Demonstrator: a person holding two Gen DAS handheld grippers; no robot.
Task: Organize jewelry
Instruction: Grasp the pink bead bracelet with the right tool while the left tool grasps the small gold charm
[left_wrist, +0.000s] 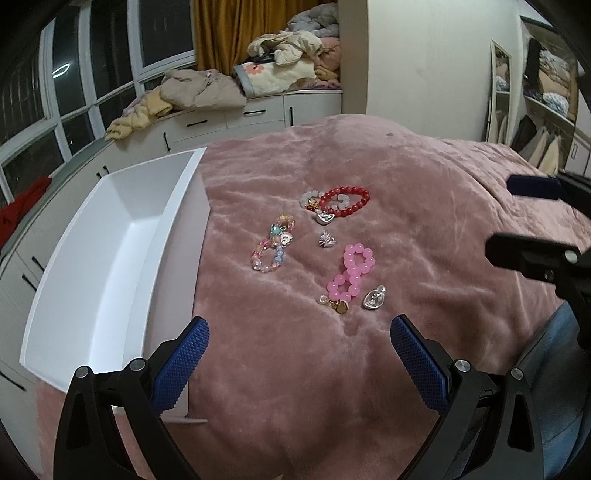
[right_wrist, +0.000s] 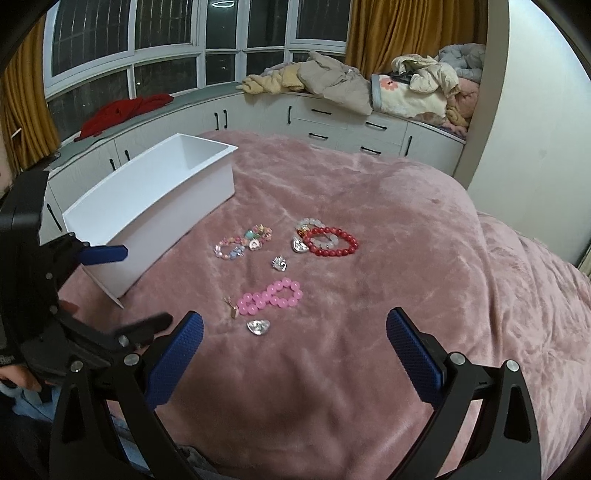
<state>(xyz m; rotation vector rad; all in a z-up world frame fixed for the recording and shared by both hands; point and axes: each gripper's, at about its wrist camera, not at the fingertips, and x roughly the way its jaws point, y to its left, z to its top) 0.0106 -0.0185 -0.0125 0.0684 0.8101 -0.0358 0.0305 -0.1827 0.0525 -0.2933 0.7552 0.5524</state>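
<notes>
Jewelry lies loose on a pink plush bed cover. A pink bead bracelet is nearest, with a gold charm and a silver charm beside it. Farther off lie a red bead bracelet, a pale bead bracelet, a pastel multicolour bracelet and a small silver charm. A white box stands empty to the left. My left gripper and right gripper hover open, short of the jewelry, holding nothing.
White drawer cabinets under the windows carry piled bedding and clothes, including a red garment. A wardrobe with shelves stands at the right. The right gripper's body shows in the left wrist view.
</notes>
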